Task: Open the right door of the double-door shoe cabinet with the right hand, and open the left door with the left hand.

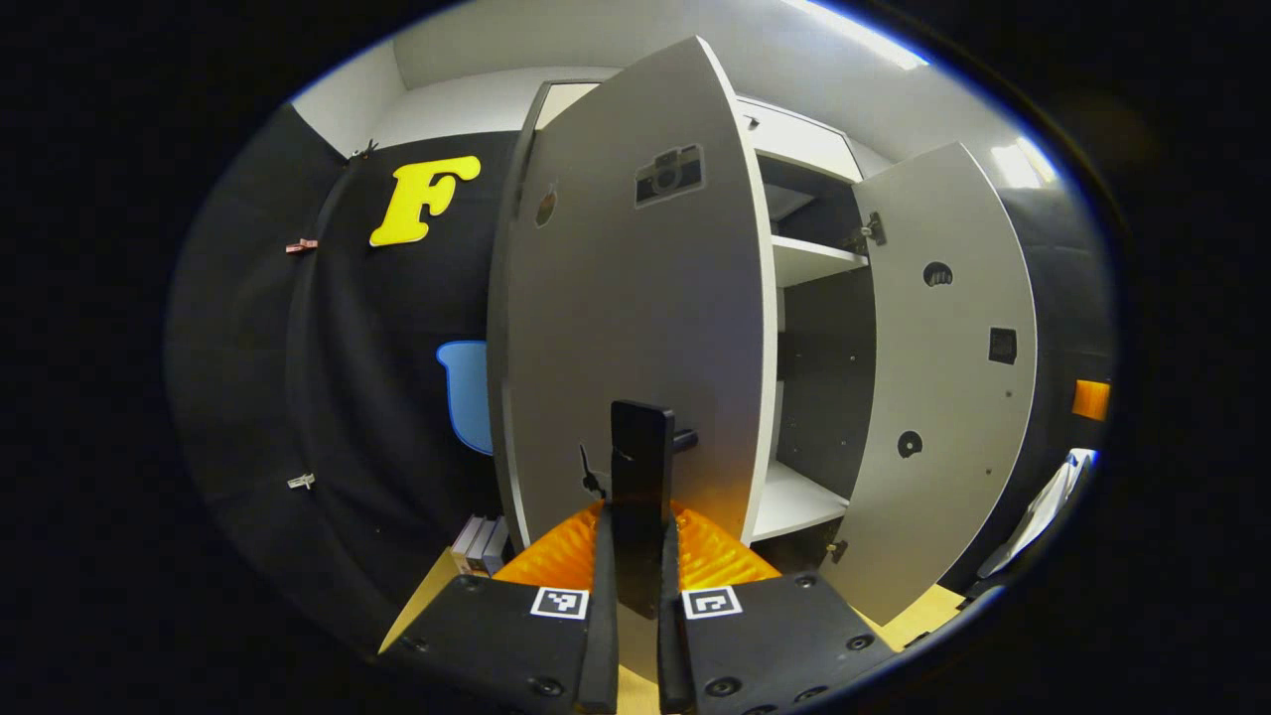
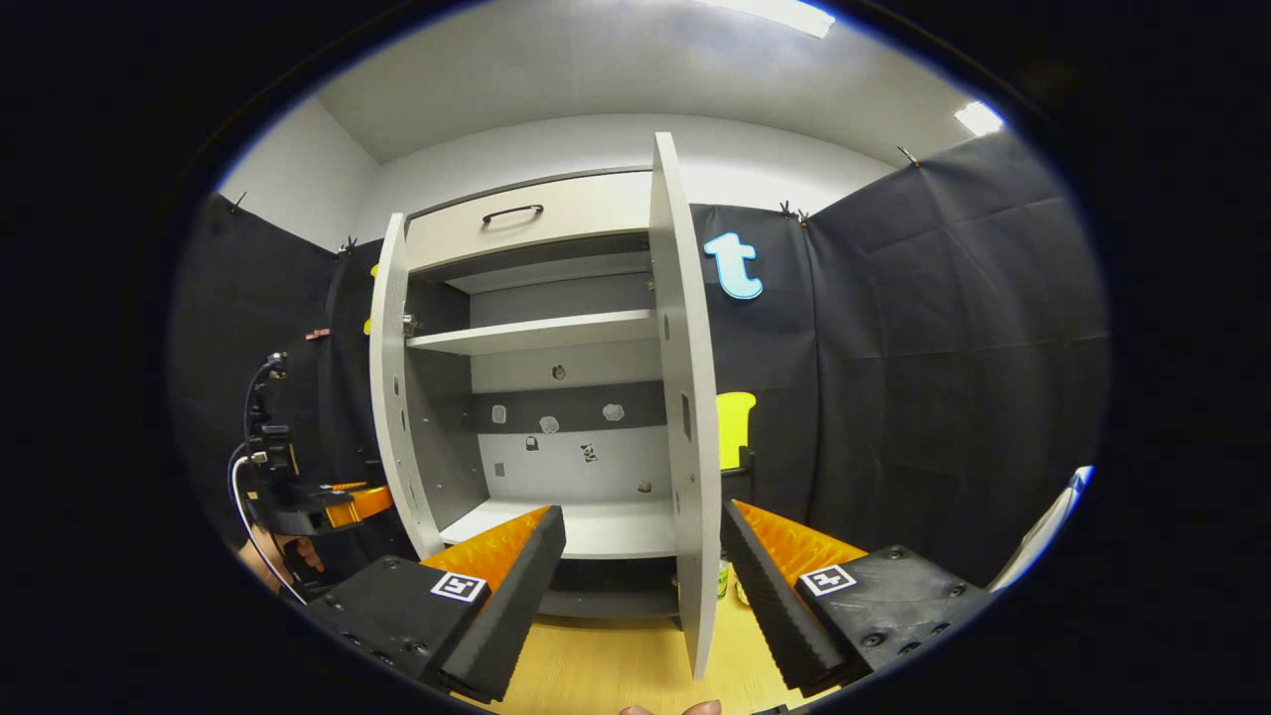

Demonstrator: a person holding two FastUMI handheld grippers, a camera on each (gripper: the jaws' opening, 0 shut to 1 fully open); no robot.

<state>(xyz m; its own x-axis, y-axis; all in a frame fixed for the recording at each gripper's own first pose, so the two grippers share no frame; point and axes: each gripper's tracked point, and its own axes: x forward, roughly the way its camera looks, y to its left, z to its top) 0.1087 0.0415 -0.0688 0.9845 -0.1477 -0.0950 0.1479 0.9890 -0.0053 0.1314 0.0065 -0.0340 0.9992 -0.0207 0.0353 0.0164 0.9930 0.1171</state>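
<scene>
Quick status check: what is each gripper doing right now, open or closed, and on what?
Left gripper: shut on the left door handle.
Right gripper: open, its fingers either side of the right door edge, not pressing it.

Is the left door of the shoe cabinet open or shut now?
Open. The left door stands swung out from the cabinet, baring the shelves, and the left gripper is shut on its black handle.

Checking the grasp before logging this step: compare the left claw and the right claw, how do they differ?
The left claw is shut on the left door's black handle; the right claw is open. The left claw holds its door; the right claw only straddles the right door edge, untouched. Both have orange, ribbed black fingers.
</scene>
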